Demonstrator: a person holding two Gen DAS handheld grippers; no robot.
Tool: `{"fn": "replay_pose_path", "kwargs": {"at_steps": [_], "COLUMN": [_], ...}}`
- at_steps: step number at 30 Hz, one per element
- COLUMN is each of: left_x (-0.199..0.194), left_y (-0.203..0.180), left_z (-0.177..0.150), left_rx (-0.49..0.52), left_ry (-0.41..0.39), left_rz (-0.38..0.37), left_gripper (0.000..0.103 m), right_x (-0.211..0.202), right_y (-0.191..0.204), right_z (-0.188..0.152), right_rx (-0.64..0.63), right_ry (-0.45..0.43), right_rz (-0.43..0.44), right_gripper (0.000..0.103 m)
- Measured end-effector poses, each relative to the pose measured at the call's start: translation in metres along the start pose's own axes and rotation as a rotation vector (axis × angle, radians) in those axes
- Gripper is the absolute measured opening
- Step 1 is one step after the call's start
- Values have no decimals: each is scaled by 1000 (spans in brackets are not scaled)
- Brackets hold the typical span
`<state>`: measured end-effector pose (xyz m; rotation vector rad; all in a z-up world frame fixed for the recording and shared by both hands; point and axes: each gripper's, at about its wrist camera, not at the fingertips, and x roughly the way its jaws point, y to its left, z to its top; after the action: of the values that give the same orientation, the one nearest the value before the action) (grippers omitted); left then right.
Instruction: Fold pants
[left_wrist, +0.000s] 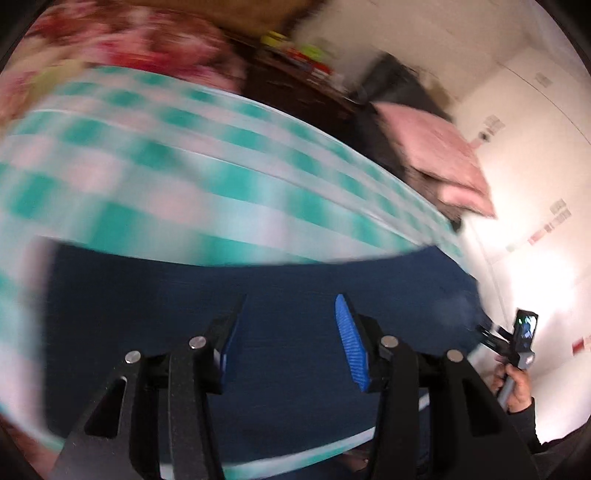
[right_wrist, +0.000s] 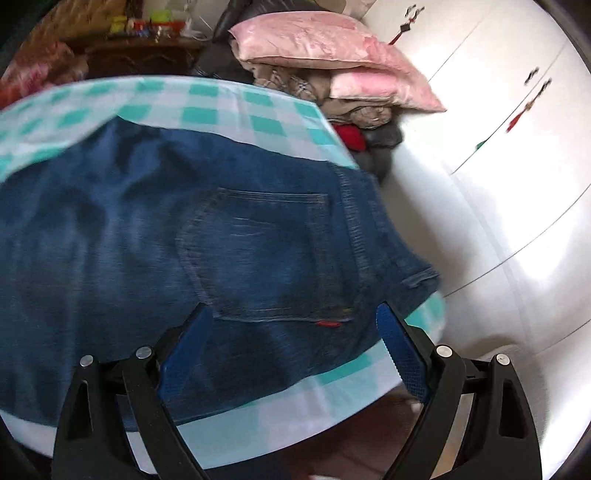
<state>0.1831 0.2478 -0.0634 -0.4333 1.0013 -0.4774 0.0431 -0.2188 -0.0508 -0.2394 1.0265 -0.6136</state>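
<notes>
Both jaws released | jeans (right_wrist: 192, 236) flat on checked cloth (right_wrist: 229, 99), below them, ungripped

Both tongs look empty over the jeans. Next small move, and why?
Probably lower the right tongs onto the waistband edge of the jeans and close. Both tongs hang open with nothing between them, and the jeans lie flat on the checked cloth, so a fold needs a grip first.

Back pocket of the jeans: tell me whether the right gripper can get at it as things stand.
Probably yes. The back pocket faces up on the jeans, nothing lies over it, and the right gripper is open just before it.
</notes>
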Motion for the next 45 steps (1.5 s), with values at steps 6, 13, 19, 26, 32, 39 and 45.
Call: {"fn": "replay_pose_path", "kwargs": {"at_steps": [6,13,19,26,32,39,45], "left_x": [131,223,247,253,242,204,203], "left_y": [-163,-221,-190,-168,-166,-165,-125], "left_z": [-37,-29,10,31,29,14,13], "left_rx": [215,252,158,101,75,92,-1], "left_ry": [113,231,222,212,186,179,193], "left_rz": [-190,-258,-200,-180,-161,-189,-113], "left_gripper": [37,31,25,7,9,29,7], "right_x": [2,29,39,62,139,150,116], "right_y": [8,-3,-23,-49,-50,-45,-59], "right_z": [-3,-3,-1,75,114,113,110], "right_rx": [-17,7,30,15,-31,-43,-10], "right_ry": [13,59,57,-67,27,25,-21], "right_rz": [59,96,143,85,28,9,-3], "right_gripper": [86,86,86,86,86,89,88]}}
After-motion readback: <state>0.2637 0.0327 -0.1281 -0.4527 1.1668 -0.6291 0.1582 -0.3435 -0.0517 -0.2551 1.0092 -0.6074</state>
